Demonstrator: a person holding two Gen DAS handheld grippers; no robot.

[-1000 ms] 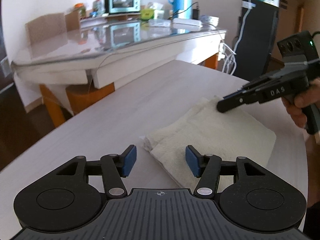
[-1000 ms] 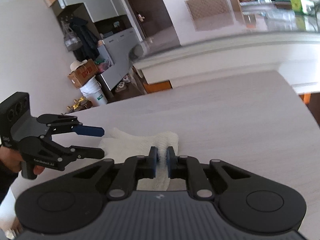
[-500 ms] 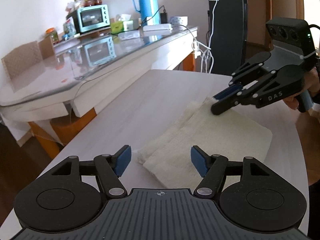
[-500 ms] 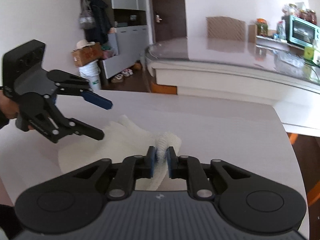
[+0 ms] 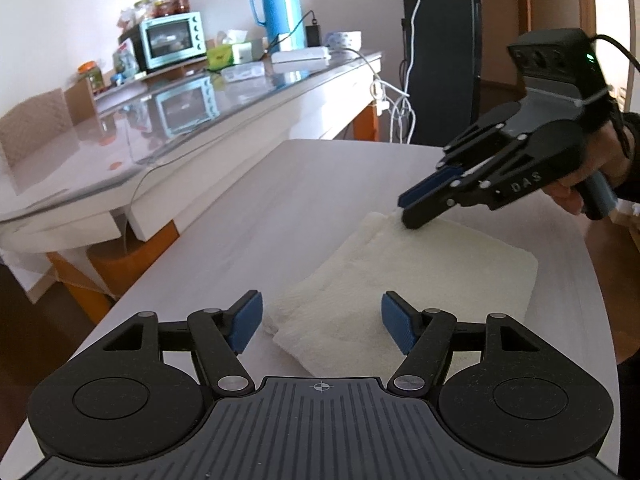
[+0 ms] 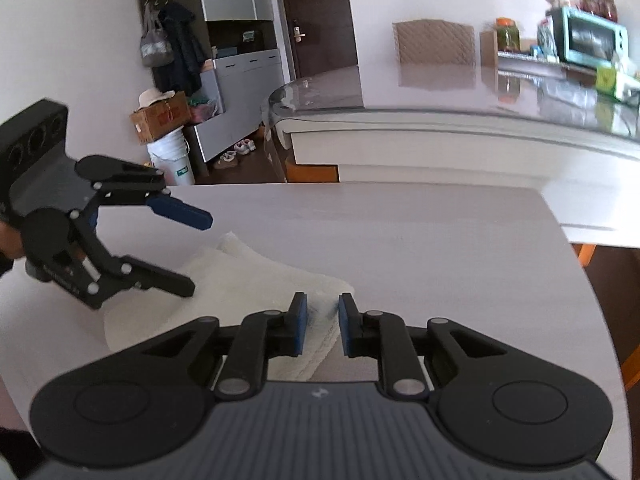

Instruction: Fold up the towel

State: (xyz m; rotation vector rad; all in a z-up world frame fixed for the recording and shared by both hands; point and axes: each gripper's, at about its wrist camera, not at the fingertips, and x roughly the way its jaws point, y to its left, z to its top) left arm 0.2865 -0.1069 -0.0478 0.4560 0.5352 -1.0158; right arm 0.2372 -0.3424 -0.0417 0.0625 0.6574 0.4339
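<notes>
1. Left gripper is wide open with nothing in it, hanging over the near corner of the towel. From the right wrist view it sits at the towel's left end, lower finger tip right at the cloth.
2. Towel is white, folded into a flat rectangle, lying on the pale table between the 2 grippers.
3. Right gripper is at the far corner. Its jaws are narrow and closing, the towel edge shows in the gap, and the pads aren't squeezing it. From the left wrist view its tips are down on that corner.
4. Further back there's a glass-topped counter with a teal oven and a blue thermos.
</notes>
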